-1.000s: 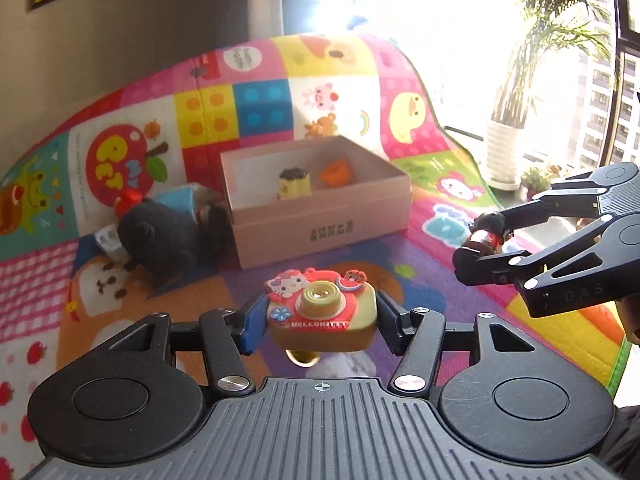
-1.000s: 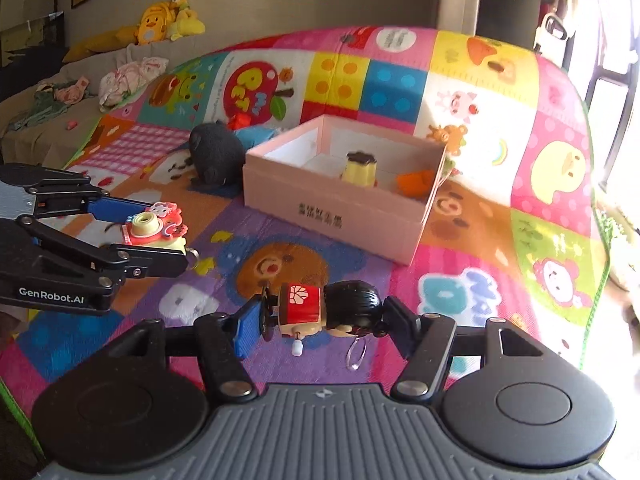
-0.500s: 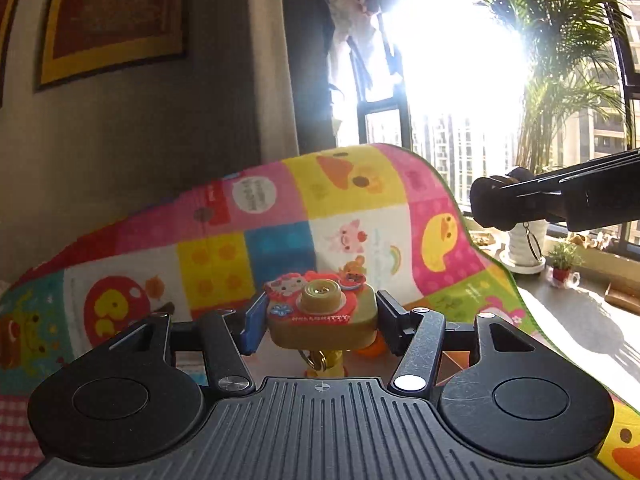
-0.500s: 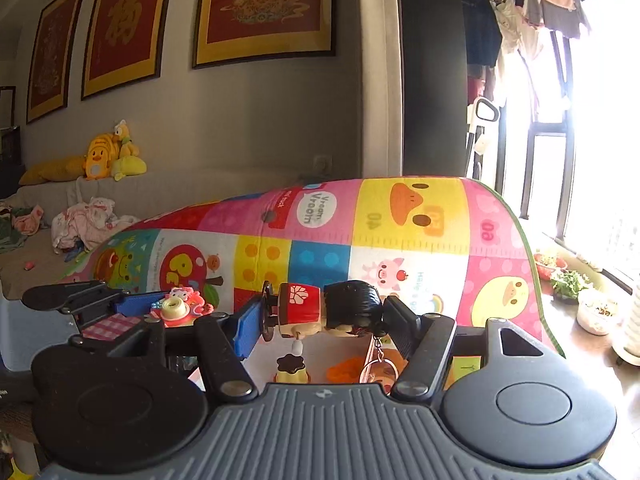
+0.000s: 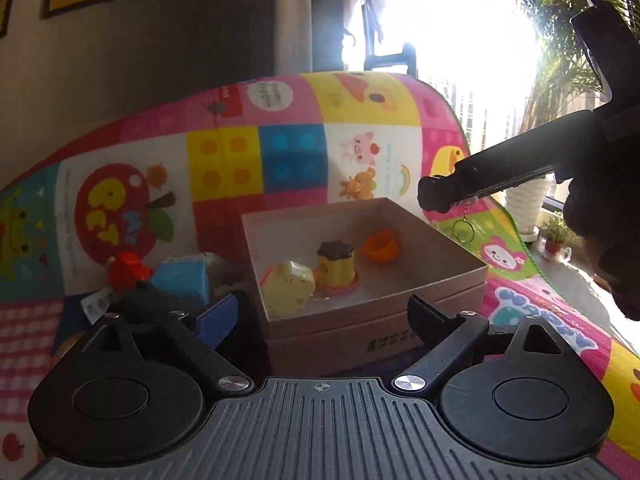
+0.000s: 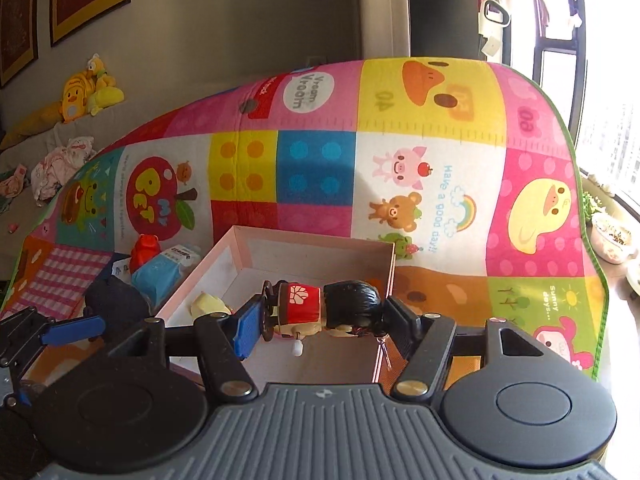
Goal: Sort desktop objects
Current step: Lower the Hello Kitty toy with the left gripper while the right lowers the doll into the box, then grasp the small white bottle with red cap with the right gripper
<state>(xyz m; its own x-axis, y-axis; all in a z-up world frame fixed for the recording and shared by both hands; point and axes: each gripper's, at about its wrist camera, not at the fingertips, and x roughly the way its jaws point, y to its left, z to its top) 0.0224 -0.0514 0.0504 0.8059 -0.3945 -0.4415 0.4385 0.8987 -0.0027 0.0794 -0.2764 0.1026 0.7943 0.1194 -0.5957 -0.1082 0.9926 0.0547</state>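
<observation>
Hidden/unclear: near wall of pink box (image 5: pixel 372 332) partly behind left gripper (image 5: pixel 324 316) body in left wrist view; box floor partly blocked by held toy in right wrist view. Dark plush (image 6: pixel 114 300) beside box cut off by left gripper's fingers, shape unclear. Window side blown out by glare; palm plant (image 5: pixel 568 40) washed out. Person's hand (image 5: pixel 608 220) on right gripper a dark silhouette, no detail. Poses: left gripper tilted down toward box, just short of its near wall; its jaws opening, wide apart, nothing between them; blue pad on one finger (image 5: pixel 216 316). Right gripper (image 6: pixel 320 314) tilted down over box's near-right part, clamped sideways on wind-up doll (image 6: pixel 320 308): red body w/ white flower mark, black hair, white knob underneath; metal key ring (image 5: pixel 463 232) hangs below it in left wrist view. Containers: pink box, open top, sits on colourful play mat (image 6: pixel 440 160). Inside: pale-yellow toy camera (image 5: pixel 286 288) lying back-up at near-left; yellow pudding toy (image 5: pixel 334 260) w/ dark top, upright mid-box, touching camera; orange piece (image 5: pixel 380 244) toward back. Outside box, left side: red toy (image 6: pixel 146 248), blue-white carton (image 6: pixel 164 272), dark plush, all close together. Background: framed pictures on wall, yellow plush toys (image 6: pixel 86 88) on sofa.
</observation>
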